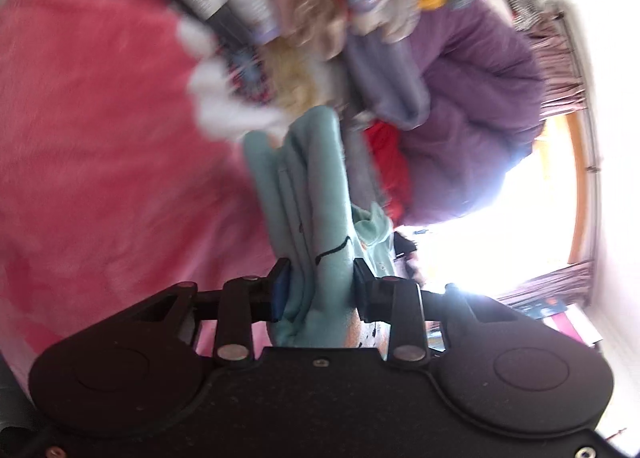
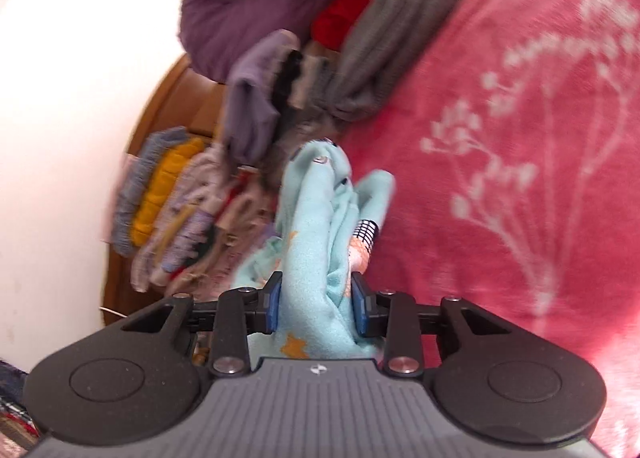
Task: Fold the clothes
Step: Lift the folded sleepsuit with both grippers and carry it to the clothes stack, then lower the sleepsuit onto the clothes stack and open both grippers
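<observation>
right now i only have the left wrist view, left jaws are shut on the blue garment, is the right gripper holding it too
Observer: Yes. The right gripper is shut on the same blue garment, with bunched cloth between its jaws.
Operator: anything printed on it? i see mostly plain cloth here
Observer: In the right view it has orange stars and a small black-and-white grid patch.
Operator: whats beside it on that side
Observer: A pink blanket with a white flower print lies to its right, and a grey folded garment lies beyond.
</observation>
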A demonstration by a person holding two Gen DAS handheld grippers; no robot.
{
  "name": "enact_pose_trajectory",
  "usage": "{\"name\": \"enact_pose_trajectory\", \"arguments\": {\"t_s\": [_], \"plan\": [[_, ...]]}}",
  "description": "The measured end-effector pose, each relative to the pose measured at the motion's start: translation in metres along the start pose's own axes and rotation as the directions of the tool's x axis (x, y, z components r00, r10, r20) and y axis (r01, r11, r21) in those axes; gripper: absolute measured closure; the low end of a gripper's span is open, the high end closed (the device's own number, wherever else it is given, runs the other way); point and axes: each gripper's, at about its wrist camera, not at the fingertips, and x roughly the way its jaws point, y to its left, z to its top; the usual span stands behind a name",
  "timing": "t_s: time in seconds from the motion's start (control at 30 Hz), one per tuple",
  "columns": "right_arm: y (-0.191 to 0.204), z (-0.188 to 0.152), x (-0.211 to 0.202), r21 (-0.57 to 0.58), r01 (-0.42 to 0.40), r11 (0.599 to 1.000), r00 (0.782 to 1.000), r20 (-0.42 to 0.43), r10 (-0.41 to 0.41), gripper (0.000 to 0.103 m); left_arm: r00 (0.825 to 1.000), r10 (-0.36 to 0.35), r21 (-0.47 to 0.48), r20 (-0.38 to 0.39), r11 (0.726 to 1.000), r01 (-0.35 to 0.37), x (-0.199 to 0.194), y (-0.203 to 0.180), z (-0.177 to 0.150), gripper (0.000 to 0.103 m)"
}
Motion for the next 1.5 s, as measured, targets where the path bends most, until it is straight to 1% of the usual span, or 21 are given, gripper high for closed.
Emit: {"name": "enact_pose_trajectory", "arguments": {"t_s": [0.17, 0.33, 0.43, 0.57, 0.63, 0.7, 0.77, 0.83, 0.87, 0.9, 0.93, 0.97, 1.0, 1.07, 1.1, 1.17, 1.2, 1.27, 1.37, 1.43, 1.5], "plan": [[0.058, 0.025, 0.01, -0.052, -0.137, 0.989, 0.99, 0.013, 0.138, 0.068, 0.993, -0.093, 0.077, 0.067, 0.993, 0.088, -0.03, -0.052, 0.027, 0.072], [0.123, 0.055, 0.029, -0.112, -0.275, 0.955, 0.96, 0.015, 0.278, 0.068, 0.973, -0.192, 0.173, 0.129, 0.97, 0.168, -0.059, -0.113, 0.066, 0.072], [0.176, 0.086, 0.061, -0.144, -0.368, 0.919, 0.928, 0.007, 0.372, 0.068, 0.943, -0.275, 0.231, 0.187, 0.946, 0.229, -0.075, -0.154, 0.104, 0.072], [0.253, 0.131, 0.119, -0.166, -0.476, 0.863, 0.877, -0.019, 0.48, 0.068, 0.898, -0.344, 0.291, 0.274, 0.92, 0.263, -0.092, -0.212, 0.172, 0.072], [0.287, 0.155, 0.154, -0.163, -0.499, 0.851, 0.865, -0.031, 0.501, 0.068, 0.879, -0.36, 0.299, 0.311, 0.916, 0.269, -0.096, -0.233, 0.205, 0.072], [0.319, 0.177, 0.19, -0.16, -0.507, 0.847, 0.86, -0.037, 0.509, 0.068, 0.868, -0.357, 0.291, 0.344, 0.92, 0.264, -0.095, -0.243, 0.234, 0.072], [0.338, 0.19, 0.225, -0.157, -0.487, 0.859, 0.872, -0.043, 0.487, 0.068, 0.868, -0.323, 0.248, 0.376, 0.938, 0.241, -0.09, -0.236, 0.256, 0.072], [0.346, 0.195, 0.258, -0.18, -0.427, 0.886, 0.904, -0.049, 0.425, 0.068, 0.879, -0.248, 0.198, 0.407, 0.964, 0.18, -0.079, -0.216, 0.273, 0.072], [0.337, 0.193, 0.275, -0.164, -0.372, 0.913, 0.928, -0.056, 0.368, 0.068, 0.89, -0.174, 0.16, 0.421, 0.98, 0.117, -0.068, -0.198, 0.277, 0.072], [0.321, 0.189, 0.296, -0.137, -0.299, 0.944, 0.954, -0.071, 0.292, 0.067, 0.91, -0.078, 0.1, 0.408, 0.994, 0.04, -0.053, -0.177, 0.281, 0.072], [0.303, 0.182, 0.317, -0.115, -0.198, 0.974, 0.978, -0.092, 0.188, 0.067, 0.93, 0.042, 0.02, 0.364, 0.998, -0.053, -0.037, -0.148, 0.286, 0.067], [0.281, 0.172, 0.334, -0.095, -0.08, 0.992, 0.991, -0.117, 0.068, 0.066, 0.938, 0.043, -0.03, 0.345, 0.999, -0.035, -0.03, -0.123, 0.285, 0.067], [0.262, 0.166, 0.343, -0.07, -0.036, 0.997, 0.991, -0.128, 0.027, 0.066, 0.94, 0.028, -0.027, 0.34, 0.999, -0.02, -0.031, -0.116, 0.281, 0.066], [0.245, 0.163, 0.343, -0.043, -0.059, 0.997, 0.993, -0.104, 0.054, 0.064, 0.94, -0.019, 0.002, 0.34, 1.0, 0.019, -0.036, -0.112, 0.274, 0.063], [0.249, 0.165, 0.337, -0.059, -0.082, 0.995, 0.993, -0.085, 0.077, 0.059, 0.937, -0.059, 0.015, 0.345, 0.998, 0.057, -0.04, -0.115, 0.272, 0.06], [0.258, 0.171, 0.318, -0.078, -0.117, 0.99, 0.993, -0.029, 0.115, 0.043, 0.917, -0.079, 0.019, 0.39, 0.997, 0.078, -0.055, -0.122, 0.263, 0.051], [0.263, 0.173, 0.306, -0.091, -0.138, 0.986, 0.99, -0.007, 0.138, 0.042, 0.907, -0.079, 0.041, 0.414, 0.997, 0.068, -0.063, -0.127, 0.257, 0.043], [0.268, 0.174, 0.282, -0.135, -0.186, 0.973, 0.982, -0.003, 0.187, 0.038, 0.894, -0.098, 0.09, 0.437, 0.994, 0.064, -0.079, -0.129, 0.242, 0.042], [0.263, 0.167, 0.238, -0.255, -0.137, 0.957, 0.99, -0.014, 0.138, 0.03, 0.877, -0.081, 0.128, 0.473, 0.991, 0.022, -0.095, -0.123, 0.221, 0.041], [0.248, 0.152, 0.201, -0.31, -0.096, 0.946, 0.995, -0.034, 0.09, 0.026, 0.866, -0.087, 0.162, 0.492, 0.987, 0.007, -0.106, -0.113, 0.198, 0.037], [0.232, 0.136, 0.164, -0.361, -0.057, 0.931, 0.998, -0.051, 0.042, 0.019, 0.876, -0.073, 0.167, 0.476, 0.986, -0.008, -0.114, -0.096, 0.171, 0.034]]}}
